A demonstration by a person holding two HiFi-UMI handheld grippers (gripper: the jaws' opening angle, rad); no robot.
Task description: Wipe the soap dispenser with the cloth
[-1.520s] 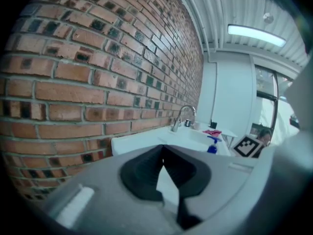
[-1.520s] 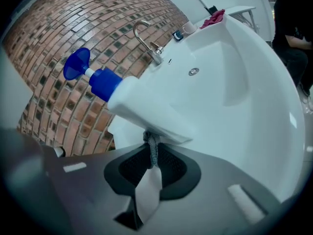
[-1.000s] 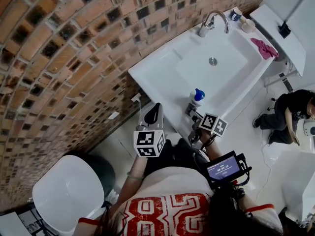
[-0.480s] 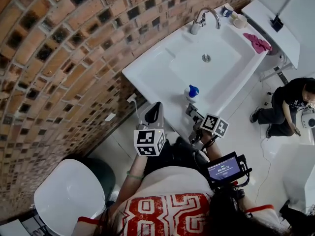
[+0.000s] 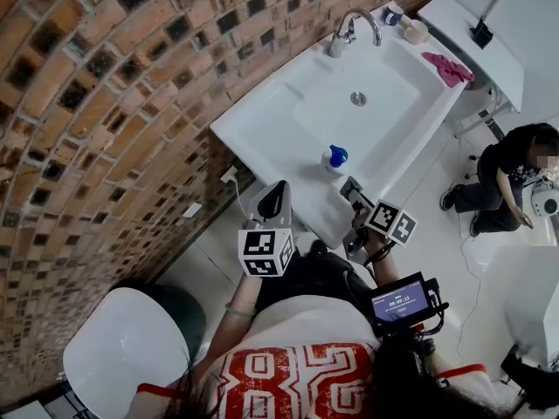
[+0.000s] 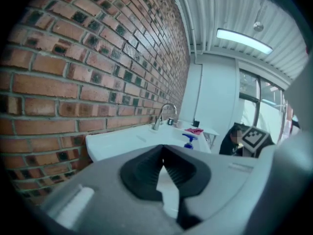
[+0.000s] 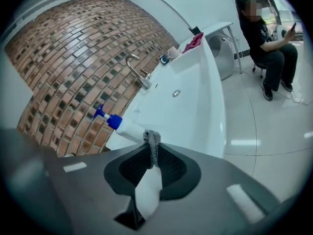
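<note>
The soap dispenser (image 5: 330, 158), a white bottle with a blue pump, stands on the near rim of the white sink (image 5: 262, 125). In the right gripper view the dispenser (image 7: 115, 123) lies just ahead and left of my right gripper (image 7: 153, 150), which is shut on a small grey cloth (image 7: 152, 140). In the head view the right gripper (image 5: 351, 188) hovers just below and right of the bottle, apart from it. My left gripper (image 5: 272, 201) is held lower left, in front of the sink's edge; its jaws (image 6: 162, 153) meet with nothing between them.
A faucet (image 5: 348, 28) rises at the sink's back, with small cups (image 5: 410, 26) and a pink cloth (image 5: 445, 67) at its far right end. The brick wall (image 5: 96, 103) runs along the left. A white toilet (image 5: 131, 347) is lower left. A person (image 5: 502, 177) sits at right.
The sink and dispenser have slid up and left in the head view as the view shifted. The right gripper now sits slightly further right of the bottle. The left gripper has stayed put.
</note>
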